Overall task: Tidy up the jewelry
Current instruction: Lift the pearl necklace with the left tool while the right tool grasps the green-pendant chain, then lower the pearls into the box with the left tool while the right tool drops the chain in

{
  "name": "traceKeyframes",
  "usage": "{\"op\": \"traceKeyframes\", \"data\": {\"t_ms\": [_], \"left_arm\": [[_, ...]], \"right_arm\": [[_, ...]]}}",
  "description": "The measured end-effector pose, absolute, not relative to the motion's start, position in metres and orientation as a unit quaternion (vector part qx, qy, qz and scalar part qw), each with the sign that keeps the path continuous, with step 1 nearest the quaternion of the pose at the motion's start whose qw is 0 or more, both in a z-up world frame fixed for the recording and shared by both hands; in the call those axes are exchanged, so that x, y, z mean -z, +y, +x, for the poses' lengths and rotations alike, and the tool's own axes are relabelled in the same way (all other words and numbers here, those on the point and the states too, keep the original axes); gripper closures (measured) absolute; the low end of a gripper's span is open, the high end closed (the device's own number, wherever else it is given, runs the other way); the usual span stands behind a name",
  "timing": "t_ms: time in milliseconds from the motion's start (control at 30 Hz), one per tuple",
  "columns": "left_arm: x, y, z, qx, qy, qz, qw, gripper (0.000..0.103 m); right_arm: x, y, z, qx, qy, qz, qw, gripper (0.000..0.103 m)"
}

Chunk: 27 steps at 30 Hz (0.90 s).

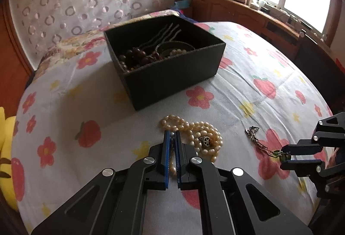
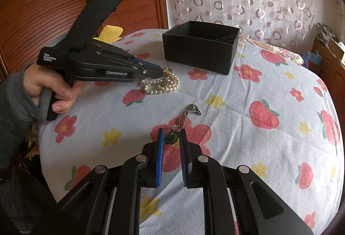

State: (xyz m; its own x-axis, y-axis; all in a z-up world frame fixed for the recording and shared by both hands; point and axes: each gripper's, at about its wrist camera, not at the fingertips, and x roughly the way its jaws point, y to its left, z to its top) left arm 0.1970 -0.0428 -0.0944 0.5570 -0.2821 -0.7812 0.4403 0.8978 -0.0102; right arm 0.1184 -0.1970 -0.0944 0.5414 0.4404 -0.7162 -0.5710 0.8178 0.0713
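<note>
Black box (image 1: 172,75) is already holding beads; left gripper (image 1: 172,138) is clamping pearl necklace (image 1: 194,135), right gripper (image 2: 171,138) is closing around green pendant (image 2: 171,138) at 5 o'clock.

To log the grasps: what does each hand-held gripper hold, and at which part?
Left hand-held gripper: the pearl necklace, by one strand of its pile. Right hand-held gripper: the chain pendant, at its green stone end.
</note>
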Motion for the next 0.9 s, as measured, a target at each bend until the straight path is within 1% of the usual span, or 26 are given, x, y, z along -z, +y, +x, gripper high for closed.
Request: {"op": "traceKeyframes", "data": {"t_ms": [100, 233, 433, 900], "left_arm": [[0.082, -0.040, 0.190, 0.206, 0.408, 0.088, 0.885, 0.100], [0.053, -0.039, 0.179, 0.211, 0.374, 0.077, 0.900, 0.100], [0.006, -0.043, 0.172, 0.214, 0.325, 0.072, 0.918, 0.100], [-0.076, -0.046, 0.200, 0.193, 0.259, 0.062, 0.944, 0.099]], "right_arm": [[0.093, -0.198, 0.118, -0.289, 0.379, -0.082, 0.875, 0.087], [0.082, -0.198, 0.118, -0.291, 0.371, -0.078, 0.878, 0.087], [0.051, -0.198, 0.123, -0.295, 0.341, -0.077, 0.889, 0.087], [-0.021, -0.189, 0.161, -0.292, 0.280, -0.104, 0.909, 0.087]]}}
